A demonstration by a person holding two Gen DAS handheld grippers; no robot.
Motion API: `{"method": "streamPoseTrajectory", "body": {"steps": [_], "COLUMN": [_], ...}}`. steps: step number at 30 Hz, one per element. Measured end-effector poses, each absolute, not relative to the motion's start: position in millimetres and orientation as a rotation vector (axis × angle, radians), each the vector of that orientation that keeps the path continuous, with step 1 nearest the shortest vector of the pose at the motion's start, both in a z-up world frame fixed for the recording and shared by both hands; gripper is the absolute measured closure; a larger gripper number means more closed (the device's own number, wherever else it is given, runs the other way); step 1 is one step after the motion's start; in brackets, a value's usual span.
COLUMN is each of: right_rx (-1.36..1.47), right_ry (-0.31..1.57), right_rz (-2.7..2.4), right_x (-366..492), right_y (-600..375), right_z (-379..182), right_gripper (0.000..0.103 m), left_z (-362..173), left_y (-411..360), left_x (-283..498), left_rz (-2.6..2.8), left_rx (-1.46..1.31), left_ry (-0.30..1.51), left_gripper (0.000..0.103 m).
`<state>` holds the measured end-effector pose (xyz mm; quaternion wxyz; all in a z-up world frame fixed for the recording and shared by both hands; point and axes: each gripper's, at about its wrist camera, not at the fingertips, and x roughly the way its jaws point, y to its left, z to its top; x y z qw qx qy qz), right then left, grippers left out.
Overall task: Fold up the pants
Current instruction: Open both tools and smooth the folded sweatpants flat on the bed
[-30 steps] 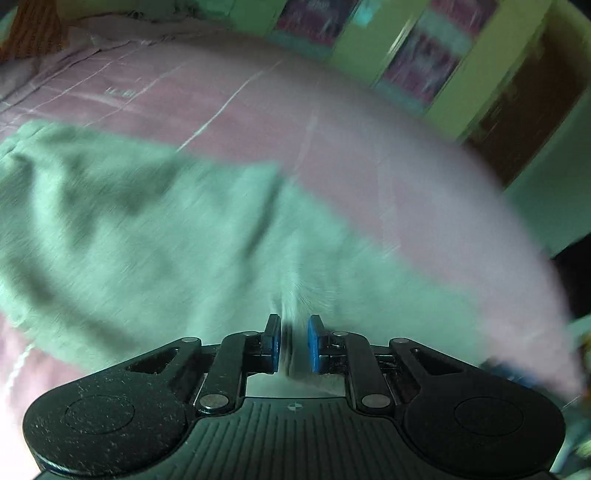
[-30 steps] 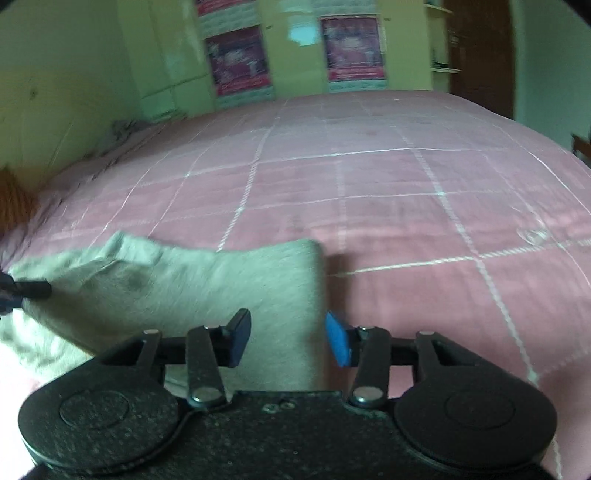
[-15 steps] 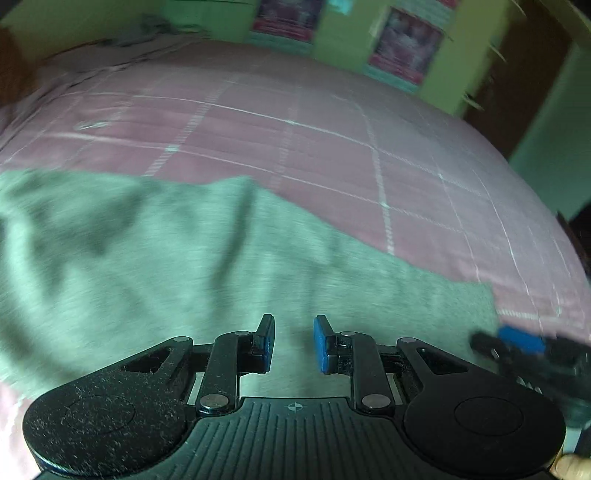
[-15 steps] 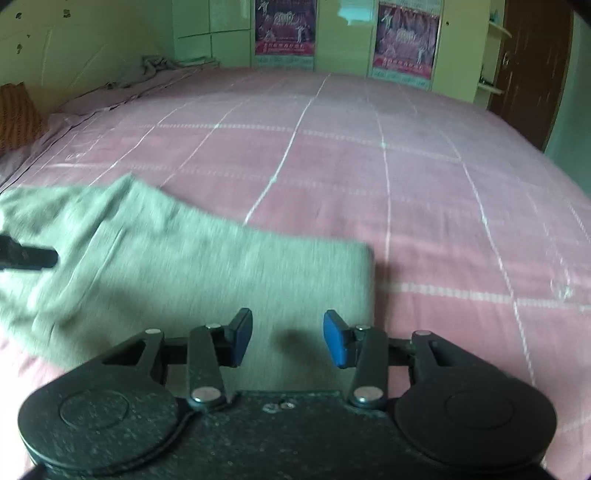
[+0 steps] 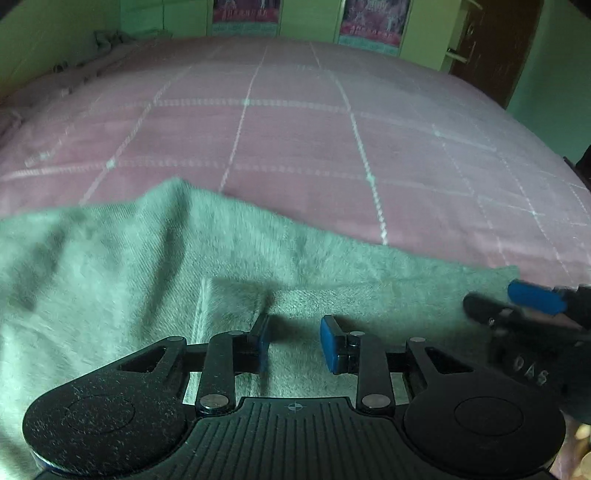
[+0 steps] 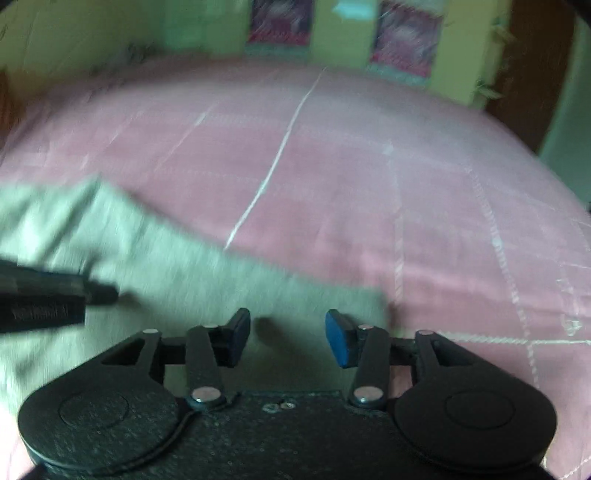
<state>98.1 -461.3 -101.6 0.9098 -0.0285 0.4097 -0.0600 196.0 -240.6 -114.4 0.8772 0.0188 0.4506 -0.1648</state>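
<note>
Your grey-green fleecy pants point(image 5: 155, 280) lie rumpled, lower left, on the pink grid-stitched bedspread point(image 5: 295, 140). Your left gripper point(image 5: 294, 341) and right gripper point(image 6: 288, 338) are opening, nothing pinched between the pads.

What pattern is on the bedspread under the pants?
Pink bedspread with a white stitched grid; clearest in the left wrist view.

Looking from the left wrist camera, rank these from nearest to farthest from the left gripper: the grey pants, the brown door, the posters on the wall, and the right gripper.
From the left gripper:
1. Grey pants, directly under it.
2. Right gripper, at the right, over the pants' edge.
3. and 4. Posters at top centre and brown door at top right, both beyond the bed; too close to call.
</note>
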Motion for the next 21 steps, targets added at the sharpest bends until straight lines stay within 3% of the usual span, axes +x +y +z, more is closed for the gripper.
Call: {"method": "streamPoseTrajectory", "body": {"steps": [3, 11, 21], "right_rx": [-0.061, -0.086, -0.127], "right_ry": [0.948, 0.964, 0.888], "right_rz": [-0.105, -0.111, -0.074], "right_x": [109.7, 103.0, 29.6], "right_y": [-462.7, -455.6, -431.1], "right_z": [-124.9, -118.4, -116.6], "right_gripper": [0.052, 0.052, 0.052], "left_z": [-119.5, -119.4, -116.0], "left_y": [-249.3, -235.8, -209.8], "left_x": [192.9, 158.5, 96.1], "left_rz": [-0.343, -0.356, -0.393], "left_rx": [0.110, 0.090, 0.051], "left_ry": [0.914, 0.908, 0.893], "left_gripper": [0.073, 0.072, 0.072]}}
